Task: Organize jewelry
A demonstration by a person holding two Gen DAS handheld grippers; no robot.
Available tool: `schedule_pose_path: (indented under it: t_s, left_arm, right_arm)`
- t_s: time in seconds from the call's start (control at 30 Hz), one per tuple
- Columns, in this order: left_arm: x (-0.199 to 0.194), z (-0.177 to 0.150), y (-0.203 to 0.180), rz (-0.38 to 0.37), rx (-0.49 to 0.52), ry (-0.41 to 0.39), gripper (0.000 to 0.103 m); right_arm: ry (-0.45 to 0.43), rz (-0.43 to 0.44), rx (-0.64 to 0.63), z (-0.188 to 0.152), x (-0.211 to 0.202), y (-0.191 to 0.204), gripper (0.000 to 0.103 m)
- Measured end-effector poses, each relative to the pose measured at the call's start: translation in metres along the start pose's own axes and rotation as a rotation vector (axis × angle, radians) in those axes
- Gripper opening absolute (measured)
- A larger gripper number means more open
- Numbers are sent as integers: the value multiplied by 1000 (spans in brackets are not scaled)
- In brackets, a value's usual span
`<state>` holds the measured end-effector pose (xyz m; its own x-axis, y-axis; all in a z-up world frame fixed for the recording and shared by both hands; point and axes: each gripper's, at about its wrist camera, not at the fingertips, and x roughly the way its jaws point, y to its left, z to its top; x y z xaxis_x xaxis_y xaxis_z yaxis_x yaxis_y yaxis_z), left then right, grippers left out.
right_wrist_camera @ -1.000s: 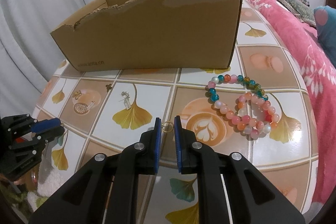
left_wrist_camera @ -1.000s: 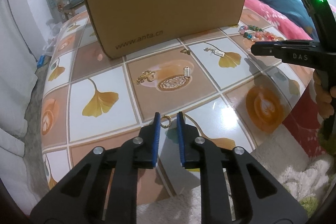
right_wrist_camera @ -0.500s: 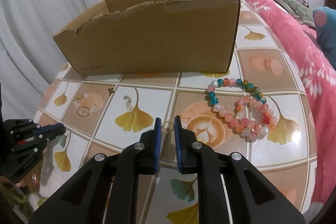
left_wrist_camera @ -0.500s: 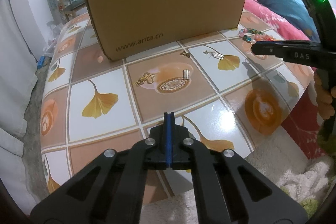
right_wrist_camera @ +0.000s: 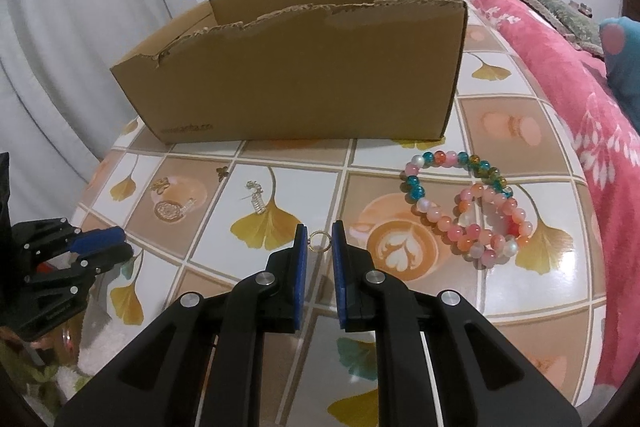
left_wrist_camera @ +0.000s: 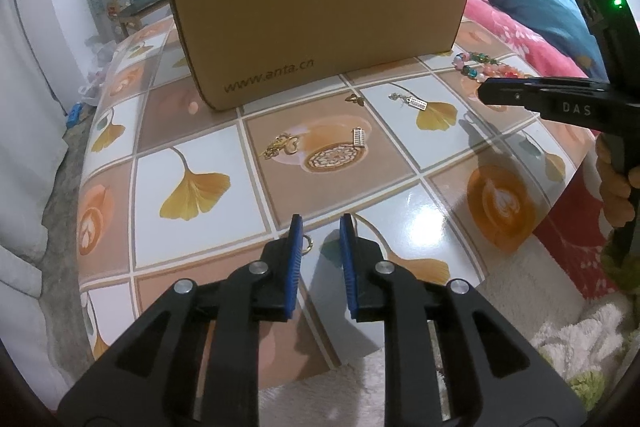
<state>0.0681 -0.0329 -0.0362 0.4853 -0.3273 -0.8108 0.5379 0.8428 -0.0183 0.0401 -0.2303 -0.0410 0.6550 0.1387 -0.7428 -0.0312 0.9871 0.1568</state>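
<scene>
Left wrist view: a small gold ring [left_wrist_camera: 307, 242] lies on the tiled surface [left_wrist_camera: 200, 131] touching the left pad of the left tool [left_wrist_camera: 321, 233], whose jaws have just been opening after being fully closed half a second ago; nothing is pinched. The right tool [right_wrist_camera: 319, 242] grips a second thin gold ring [right_wrist_camera: 319, 241] between its pads, unchanged. Bare tiles lie open ahead up to the torn brown cardboard box [left_wrist_camera: 320, 23]. Gold charms [left_wrist_camera: 280, 145] and beaded bracelets [right_wrist_camera: 464, 203] lie between. The near surface edge drops to white rug [left_wrist_camera: 320, 391]; a pink bed [right_wrist_camera: 580, 99] flanks one side.
</scene>
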Motion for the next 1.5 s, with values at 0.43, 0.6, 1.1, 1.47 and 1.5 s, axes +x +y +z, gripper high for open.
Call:
schedule_pose_path:
  t_s: [0.43, 0.6, 1.1, 1.47, 1.5]
  left_arm:
    - [-14, 0, 9, -5, -9, -31, 18]
    - [-11, -7, 14, 3, -9, 7, 18]
    - [-3, -7, 10, 4, 26, 10, 18]
    - [-3, -8, 6, 5, 53, 2, 10]
    - [-3, -7, 6, 5, 54, 2, 10]
  right_arm:
    - [12, 48, 0, -1, 9, 4, 12]
    - [17, 99, -4, -2, 11, 13, 12]
    - [28, 146, -11, -6, 15, 29, 12]
    - [28, 152, -11, -5, 16, 30, 12]
    - [28, 152, -11, -5, 16, 30, 12]
